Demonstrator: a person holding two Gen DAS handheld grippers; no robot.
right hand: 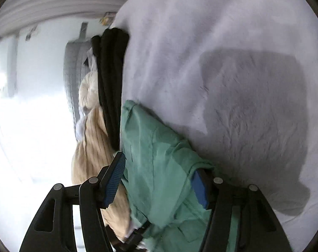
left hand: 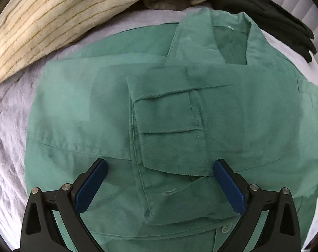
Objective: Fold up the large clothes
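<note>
No readable text, label, brand, number or sign showed in either view. The small pale tag inside the collar of the green cotton work jacket (left hand: 229, 27) was too small and blurred to make out any lettering.

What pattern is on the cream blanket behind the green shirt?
Thin tan stripes on the cream blanket, clearest in the left wrist view.

cream striped blanket (left hand: 39, 23) | black garment (left hand: 270, 19) | grey plush bed cover (right hand: 221, 63)
</note>
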